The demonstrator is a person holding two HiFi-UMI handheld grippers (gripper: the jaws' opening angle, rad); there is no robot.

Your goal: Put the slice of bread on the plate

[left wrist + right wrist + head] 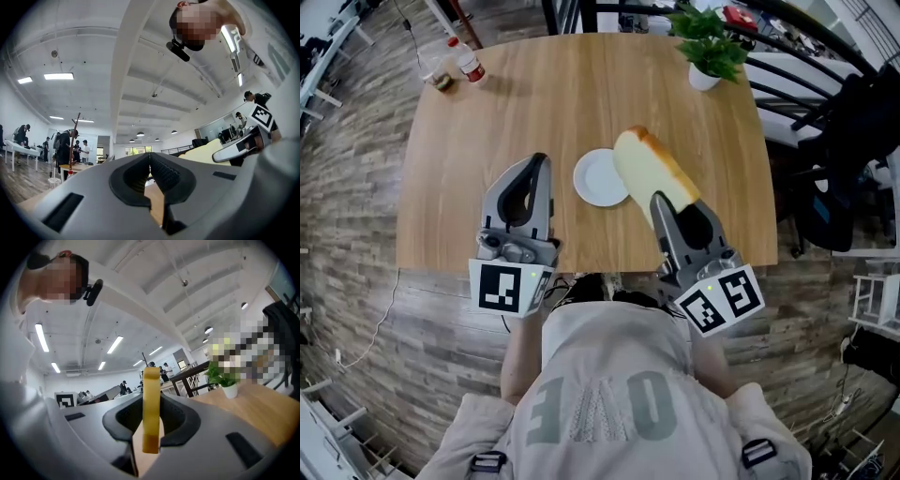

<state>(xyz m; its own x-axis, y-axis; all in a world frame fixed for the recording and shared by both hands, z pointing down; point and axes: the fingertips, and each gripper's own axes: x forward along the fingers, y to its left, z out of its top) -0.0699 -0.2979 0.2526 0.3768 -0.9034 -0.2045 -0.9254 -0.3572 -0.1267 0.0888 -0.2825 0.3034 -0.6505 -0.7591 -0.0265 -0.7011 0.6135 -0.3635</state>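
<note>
Seen from the head view, the table is pale wood with a fine straight grain and rounded corners. At its eleven o'clock corner lies a clear plastic bottle with a red cap, and a small dark-lidded jar sits just beside it.

The left gripper is smooth grey plastic tapering to a rounded nose. It is at about eight o'clock from the plate. Its ribbed black pads are pressed together with nothing between them.

The plate is small, round, glossy white and bare, and sits near the table's middle.

At the plate's three o'clock is the slice of bread, thick, with a pale soft face and a browned, rounded crust at its far end. It crosses the plate's right rim in this view, and I cannot tell whether the two touch. The right gripper holds the slice on edge, its pads clamped on both faces.

At the table's one o'clock stands a leafy green plant in a small white pot.
</note>
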